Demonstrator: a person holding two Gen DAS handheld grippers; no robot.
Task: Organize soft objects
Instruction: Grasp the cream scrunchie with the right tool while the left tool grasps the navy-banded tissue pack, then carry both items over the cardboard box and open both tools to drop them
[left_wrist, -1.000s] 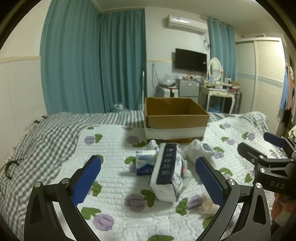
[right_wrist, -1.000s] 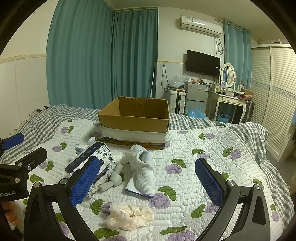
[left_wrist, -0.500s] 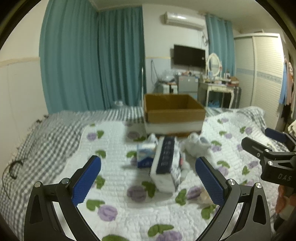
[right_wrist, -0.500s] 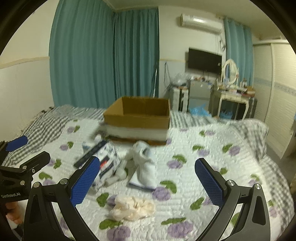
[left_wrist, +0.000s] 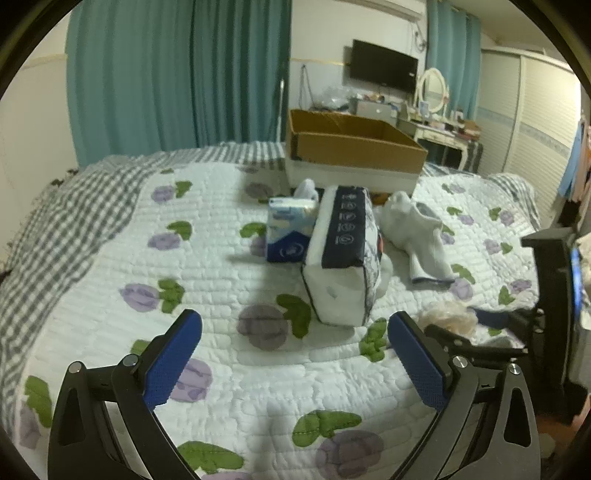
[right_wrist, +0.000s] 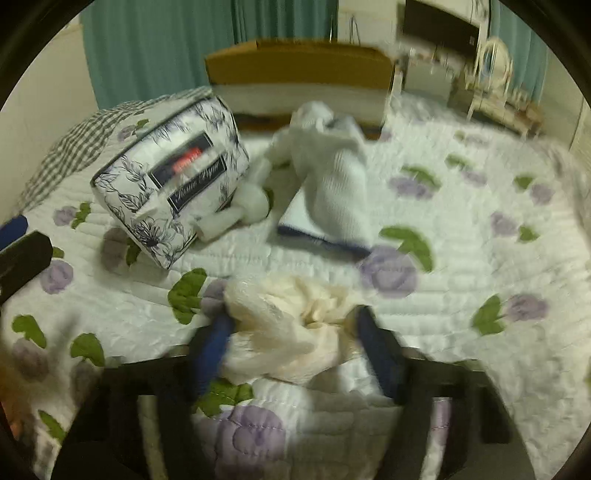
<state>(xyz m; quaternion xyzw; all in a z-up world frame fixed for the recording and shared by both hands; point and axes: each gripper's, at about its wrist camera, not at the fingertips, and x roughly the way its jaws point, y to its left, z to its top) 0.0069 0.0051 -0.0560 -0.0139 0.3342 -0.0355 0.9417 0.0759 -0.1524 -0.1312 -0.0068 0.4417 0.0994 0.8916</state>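
Observation:
A cream scrunchie (right_wrist: 295, 328) lies on the flowered quilt between the fingers of my right gripper (right_wrist: 291, 332), whose jaws stand on both sides of it, partly closed; the view is blurred. It also shows in the left wrist view (left_wrist: 448, 320). Behind it lie a white sock (right_wrist: 332, 173) (left_wrist: 417, 232), a flower-printed tissue pack (right_wrist: 173, 184) (left_wrist: 343, 254) and a small blue tissue pack (left_wrist: 290, 229). An open cardboard box (left_wrist: 354, 147) (right_wrist: 299, 70) stands at the back. My left gripper (left_wrist: 295, 354) is open and empty above the quilt.
The bed has a grey checked cover (left_wrist: 66, 221) on the left. Teal curtains (left_wrist: 177, 74), a TV (left_wrist: 384, 66), a dressing table (left_wrist: 443, 129) and a wardrobe (left_wrist: 535, 118) stand beyond the bed.
My right gripper has dropped forward and down onto the scrunchie and its jaws have narrowed around it. My left gripper has tilted down a little toward the quilt.

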